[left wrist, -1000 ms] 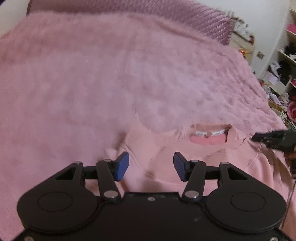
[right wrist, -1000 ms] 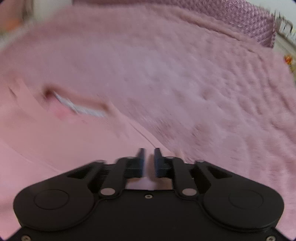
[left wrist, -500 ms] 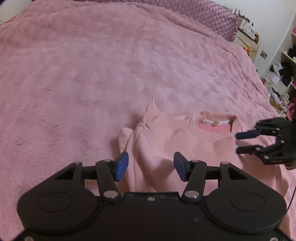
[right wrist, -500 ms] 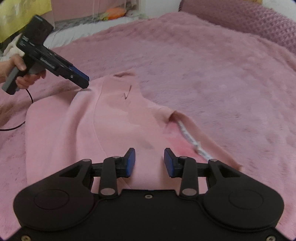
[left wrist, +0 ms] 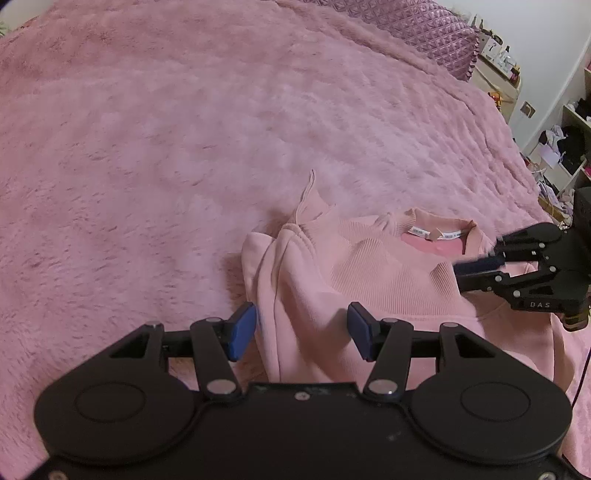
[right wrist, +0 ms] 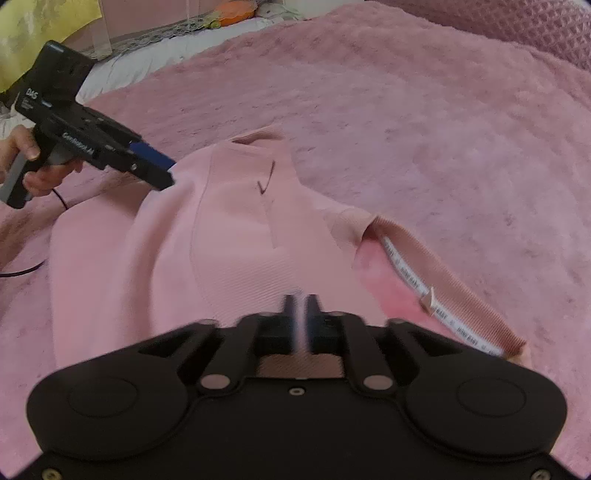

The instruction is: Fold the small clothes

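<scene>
A small pink sweater [left wrist: 369, 269] lies on the pink fuzzy bedspread [left wrist: 166, 147], collar with a white label [left wrist: 436, 233] at the far side. Its left side is bunched into folds. My left gripper [left wrist: 301, 332] is open, its blue pads straddling that bunched fabric low over it. My right gripper [right wrist: 300, 310] is shut, or nearly so, on the sweater [right wrist: 221, 251] just beside the collar [right wrist: 443, 295]. In the left wrist view the right gripper [left wrist: 476, 266] sits at the sweater's right shoulder. In the right wrist view the left gripper [right wrist: 155, 170] touches the far side of the sweater.
A quilted purple pillow [left wrist: 406, 29] lies at the head of the bed. Cluttered shelves [left wrist: 569, 147] stand off the right edge. White bedding and a yellow cloth [right wrist: 44, 22] lie beyond the bed's far side. A black cable [right wrist: 22, 271] trails from the left gripper.
Both grippers pulled back from the sweater. The right gripper opened half a second ago and has now closed on the fabric near the collar. The left gripper stayed open.
</scene>
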Tool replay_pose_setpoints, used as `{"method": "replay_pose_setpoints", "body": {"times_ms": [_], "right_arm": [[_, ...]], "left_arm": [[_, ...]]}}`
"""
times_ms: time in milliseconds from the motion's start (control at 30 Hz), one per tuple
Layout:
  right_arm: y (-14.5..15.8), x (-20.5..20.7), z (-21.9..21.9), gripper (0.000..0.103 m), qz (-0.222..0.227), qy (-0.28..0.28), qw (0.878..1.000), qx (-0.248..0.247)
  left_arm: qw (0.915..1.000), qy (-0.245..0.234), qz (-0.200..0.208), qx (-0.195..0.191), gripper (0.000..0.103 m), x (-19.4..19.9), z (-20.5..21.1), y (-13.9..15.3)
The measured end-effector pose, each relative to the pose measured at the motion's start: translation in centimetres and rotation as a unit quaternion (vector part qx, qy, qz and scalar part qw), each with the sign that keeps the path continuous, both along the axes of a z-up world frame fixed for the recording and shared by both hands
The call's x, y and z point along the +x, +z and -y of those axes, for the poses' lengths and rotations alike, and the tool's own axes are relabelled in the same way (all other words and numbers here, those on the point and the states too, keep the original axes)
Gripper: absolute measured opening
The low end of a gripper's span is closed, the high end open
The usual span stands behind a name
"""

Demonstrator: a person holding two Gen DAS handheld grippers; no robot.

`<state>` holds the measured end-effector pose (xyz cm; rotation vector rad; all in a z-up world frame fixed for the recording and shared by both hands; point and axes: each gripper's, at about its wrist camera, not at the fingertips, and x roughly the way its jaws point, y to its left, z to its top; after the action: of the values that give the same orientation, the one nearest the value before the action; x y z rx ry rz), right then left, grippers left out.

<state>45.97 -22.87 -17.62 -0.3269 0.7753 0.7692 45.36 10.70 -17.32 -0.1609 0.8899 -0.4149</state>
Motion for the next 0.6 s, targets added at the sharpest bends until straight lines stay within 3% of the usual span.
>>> {"method": "replay_pose_setpoints", "body": {"times_ms": [33, 67, 200, 333, 400, 433, 600], "right_arm": [[0.0, 0.1, -0.1, 0.043, 0.005, -0.002, 1.000, 0.002], [0.0, 0.1, -0.1, 0.044, 0.009, -0.004, 1.000, 0.007], [-0.1, 0.6, -0.4, 0.044, -0.007, 0.012, 0.999, 0.030], [-0.9, 1.3, -1.4, 0.044, -0.030, 0.018, 0.999, 0.019], [-1.2, 1.7, -1.6, 0.024, -0.054, 0.029, 0.998, 0.026], [-1.1, 1.4, -1.9, 0.008, -0.044, 0.034, 0.998, 0.021], [-0.1, 0.8, -1.8, 0.001, 0.001, 0.018, 1.000, 0.016]], "left_arm": [[1.0000, 0.000, 0.000, 0.000, 0.057, -0.1, 0.0, 0.0], [1.0000, -0.001, -0.001, -0.001, 0.057, -0.1, 0.0, 0.0], [1.0000, -0.006, -0.005, -0.002, 0.057, -0.4, -0.2, -0.2], [0.9999, -0.009, -0.008, -0.002, 0.057, -0.8, -0.1, -0.5], [0.9999, -0.008, -0.011, -0.005, 0.057, -0.8, -0.1, -0.8], [0.9999, -0.008, -0.012, -0.006, 0.057, -0.8, -0.1, -0.8], [0.9998, -0.009, -0.015, -0.008, 0.058, -0.9, -0.2, -0.9]]}}
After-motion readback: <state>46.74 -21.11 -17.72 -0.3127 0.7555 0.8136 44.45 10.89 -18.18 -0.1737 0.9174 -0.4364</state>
